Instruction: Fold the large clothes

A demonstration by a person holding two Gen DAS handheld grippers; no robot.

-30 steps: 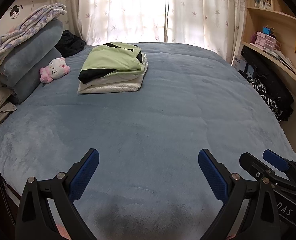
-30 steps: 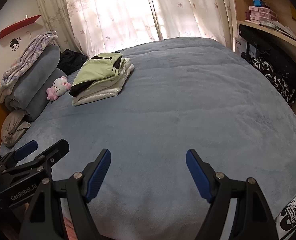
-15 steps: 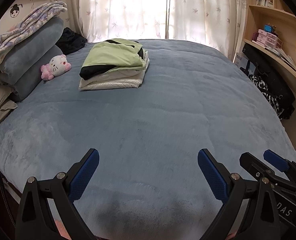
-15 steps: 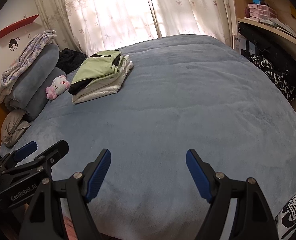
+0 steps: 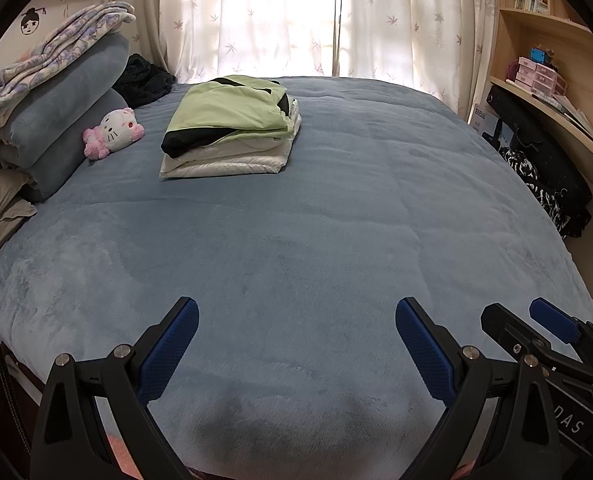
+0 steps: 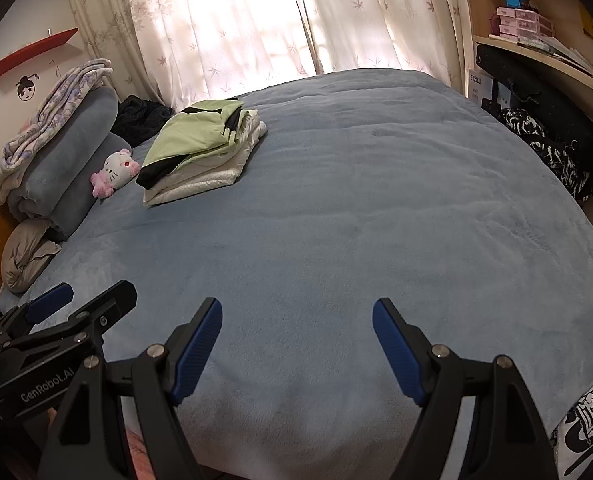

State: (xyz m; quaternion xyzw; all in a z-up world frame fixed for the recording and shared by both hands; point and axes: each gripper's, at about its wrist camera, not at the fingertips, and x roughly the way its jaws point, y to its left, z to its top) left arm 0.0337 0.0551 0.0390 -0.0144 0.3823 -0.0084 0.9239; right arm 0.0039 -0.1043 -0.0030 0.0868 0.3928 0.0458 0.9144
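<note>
A stack of folded clothes (image 5: 232,132) (image 6: 202,148), light green and black on top of white pieces, lies at the far left of the blue bed (image 5: 316,220) (image 6: 356,220). My left gripper (image 5: 296,320) hovers open over the bed's near edge with nothing between its blue pads. Beside it, my right gripper (image 6: 296,320) is open as well and holds nothing. Both are far from the stack. In the left wrist view the right gripper's fingers (image 5: 552,324) show at the lower right.
A white and pink plush toy (image 5: 114,132) lies left of the stack, by rolled grey blankets (image 5: 56,120). A dark garment (image 5: 144,80) sits at the far corner. Shelves (image 5: 548,92) and black printed cloth (image 5: 544,184) line the right side. Curtains (image 5: 296,16) hang behind.
The view has shifted a little, so the stack sits slightly lower in the frames. Both grippers stay open and empty.
</note>
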